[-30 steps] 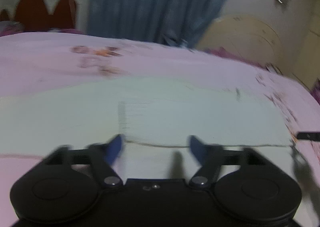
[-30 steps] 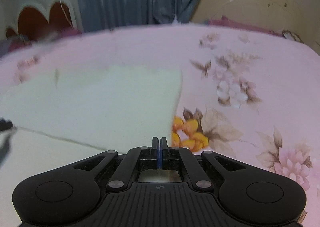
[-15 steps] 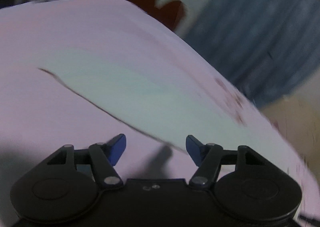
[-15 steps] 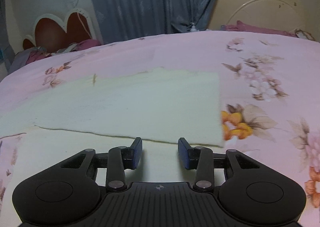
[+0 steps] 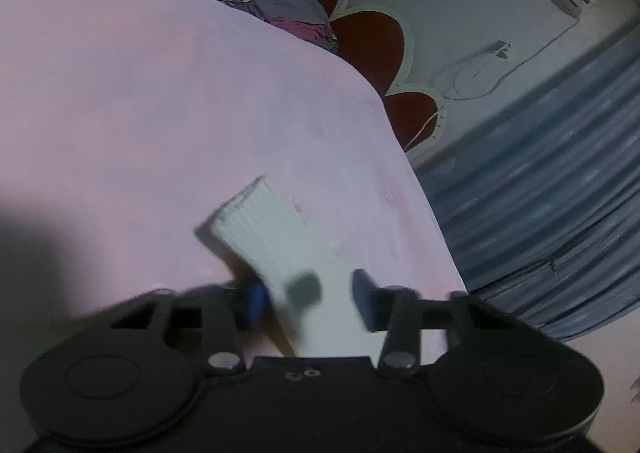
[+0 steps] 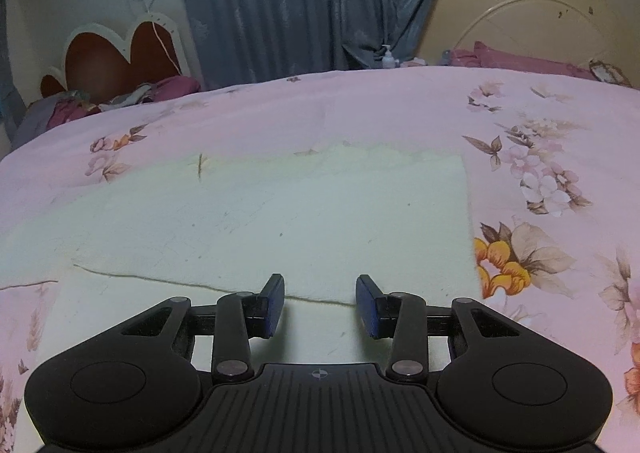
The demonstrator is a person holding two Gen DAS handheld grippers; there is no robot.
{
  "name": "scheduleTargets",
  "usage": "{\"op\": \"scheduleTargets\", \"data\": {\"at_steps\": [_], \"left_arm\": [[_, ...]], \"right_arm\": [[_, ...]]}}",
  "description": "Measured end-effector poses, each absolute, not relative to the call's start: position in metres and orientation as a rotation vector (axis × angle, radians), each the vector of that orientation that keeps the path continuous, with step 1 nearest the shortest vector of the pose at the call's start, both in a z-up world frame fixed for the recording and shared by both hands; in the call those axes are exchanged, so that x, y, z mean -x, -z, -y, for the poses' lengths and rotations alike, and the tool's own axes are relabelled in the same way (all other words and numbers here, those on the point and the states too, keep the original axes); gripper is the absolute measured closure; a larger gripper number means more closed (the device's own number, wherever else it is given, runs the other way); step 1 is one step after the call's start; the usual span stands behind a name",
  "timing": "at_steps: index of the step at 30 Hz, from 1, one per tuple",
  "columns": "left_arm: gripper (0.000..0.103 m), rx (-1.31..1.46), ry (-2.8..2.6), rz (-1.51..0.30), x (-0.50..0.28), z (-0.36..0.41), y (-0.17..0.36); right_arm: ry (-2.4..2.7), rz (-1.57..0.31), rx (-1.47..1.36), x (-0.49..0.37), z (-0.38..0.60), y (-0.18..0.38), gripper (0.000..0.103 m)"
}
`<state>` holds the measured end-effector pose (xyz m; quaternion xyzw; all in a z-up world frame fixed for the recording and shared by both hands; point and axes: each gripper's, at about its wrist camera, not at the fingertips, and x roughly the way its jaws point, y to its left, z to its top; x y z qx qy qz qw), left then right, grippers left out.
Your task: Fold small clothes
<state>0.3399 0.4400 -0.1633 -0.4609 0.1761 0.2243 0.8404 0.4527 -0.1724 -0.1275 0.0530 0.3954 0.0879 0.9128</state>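
A pale white cloth lies flat on the pink floral bedspread, with one layer folded over; the fold's edge runs across just ahead of my right gripper. The right gripper is open and empty, low over the cloth's near part. In the left wrist view, blurred and tilted, a narrow ribbed end of the white cloth lies on the pink bedspread and runs back between the fingers of my left gripper. The left gripper is open, its fingers apart on either side of the cloth.
A blue curtain hangs behind the bed. A red heart-shaped board and piled clothes are at the far left. A cream round headboard and a small bottle stand at the far right.
My right gripper opened, let go of the cloth edge and drew back a little. My left gripper swung left and tilted; a narrow cloth end now lies between its fingers.
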Motion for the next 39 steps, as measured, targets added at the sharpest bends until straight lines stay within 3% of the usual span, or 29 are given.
{"op": "scheduleTargets", "data": {"at_steps": [1,4,9,16,22,29,39], "left_arm": [[0.1,0.98,-0.494,-0.378,-0.338,-0.441,0.162],[0.1,0.949,-0.496,-0.246,-0.324,-0.432,0.145],[0.1,0.869,-0.57,-0.407,-0.348,-0.42,0.154],[0.1,0.739,-0.422,-0.315,-0.368,-0.38,0.117],[0.1,0.557,-0.101,-0.352,-0.43,-0.289,0.087],[0.1,0.438,0.163,-0.465,-0.488,-0.166,0.087],[0.1,0.197,0.377,-0.631,-0.51,-0.022,0.133]], "right_arm": [[-0.18,-0.816,-0.108,-0.453,0.173,0.127,0.063],[-0.171,-0.815,-0.111,-0.453,0.176,0.126,0.063],[-0.165,-0.826,-0.122,-0.456,0.182,0.131,0.063],[-0.171,-0.816,-0.141,-0.455,0.192,0.132,0.063],[-0.177,-0.809,-0.169,-0.452,0.206,0.131,0.063],[-0.159,-0.774,-0.216,-0.441,0.233,0.118,0.063],[-0.122,-0.75,-0.272,-0.416,0.279,0.107,0.063]]}}
